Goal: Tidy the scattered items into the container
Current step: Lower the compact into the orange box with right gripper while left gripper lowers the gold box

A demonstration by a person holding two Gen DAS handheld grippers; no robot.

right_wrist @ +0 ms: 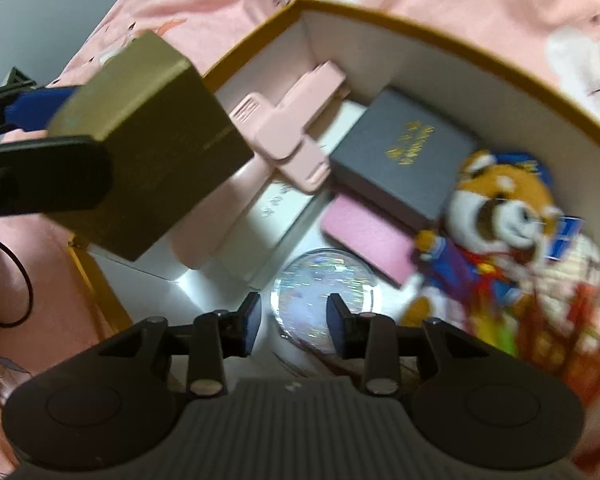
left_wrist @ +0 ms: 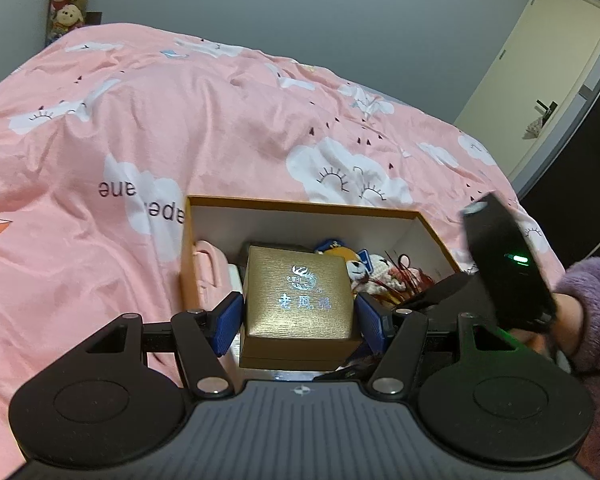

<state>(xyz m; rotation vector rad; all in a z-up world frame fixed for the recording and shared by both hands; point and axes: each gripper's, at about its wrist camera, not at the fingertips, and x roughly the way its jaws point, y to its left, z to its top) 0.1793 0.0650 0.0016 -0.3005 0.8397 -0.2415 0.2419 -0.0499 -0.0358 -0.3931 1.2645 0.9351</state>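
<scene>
item: gold box [left_wrist: 298,300], squarish, brushed metallic finish, silver emblem and characters on the lid, a thin seam near the base. held by the left gripper [left_wrist: 298,320], blue pads pressed on its two opposite sides, above the container [left_wrist: 300,205].

container: open cardboard box, mustard-orange outside, white inside, resting on a pink cloud-print bedcover [left_wrist: 140,120]. within it, beneath and beyond the gold box: pink clip [right_wrist: 296,128], dark grey box [right_wrist: 400,156] with gold lettering, pink pad [right_wrist: 366,238], white box [right_wrist: 276,216], round glittery disc [right_wrist: 324,284], red panda plush [right_wrist: 496,216] against the far wall from the gold box.

right gripper [right_wrist: 294,320]: jaws apart, nothing between them, over the disc, inside the container's walls.

room: bare white floor shows only around the disc; rim free on all sides.
</scene>
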